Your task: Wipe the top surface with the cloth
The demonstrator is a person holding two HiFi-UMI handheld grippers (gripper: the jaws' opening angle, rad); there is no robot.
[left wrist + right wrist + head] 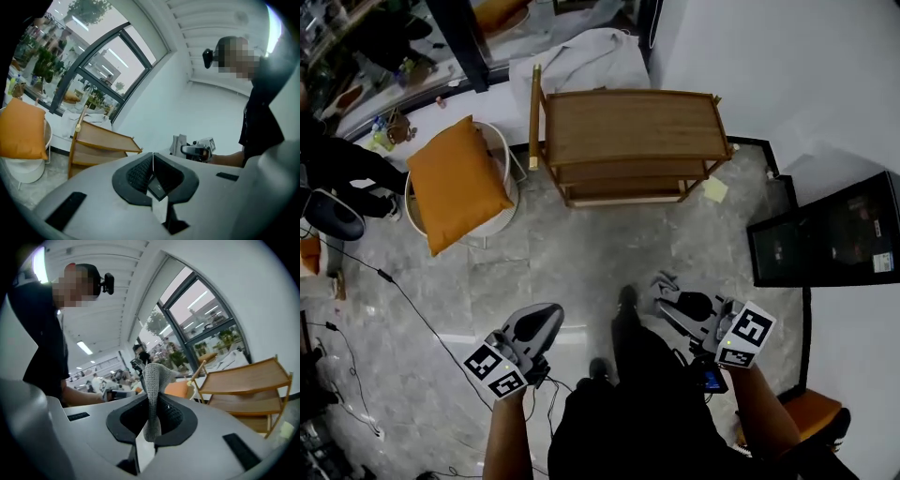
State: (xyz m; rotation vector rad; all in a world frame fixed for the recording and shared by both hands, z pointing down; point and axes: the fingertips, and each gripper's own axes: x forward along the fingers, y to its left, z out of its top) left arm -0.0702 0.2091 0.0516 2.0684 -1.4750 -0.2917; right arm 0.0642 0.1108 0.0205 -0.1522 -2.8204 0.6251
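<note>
Grey marbled floor (581,253) spreads below me, and at its far side, against the white wall, stands the wooden shelf unit (628,169). Its top board (628,122) is bare and well apart from both of my tools. To the left of it an orange cushion (455,183) leans on a white stool (502,221). My right gripper (151,401) has its jaws pressed onto the cloth (151,378), a grey knitted piece pinched along a fold between the ribbed pads, with a loose end standing out past the tips. My left gripper (153,161) has its jaws brought together with nothing between them, and it hangs low by my left side. Wiping has not begun, as I judge it: the cloth is held in the air close to my body, nowhere near the board. It looks light and limp, so it should weigh next to nothing to carry, but it will likely fold and bunch once dragged over wood. Pinched at a narrow fold as it is, only a small flap would meet the surface. I reckon the hold is secure, since the knit should catch on the pads rather than slip, though a grip that leaves a broader free portion would cover more of the board. That board looks smooth and level, and the posts at its corners are the places where the cloth might snag.
</note>
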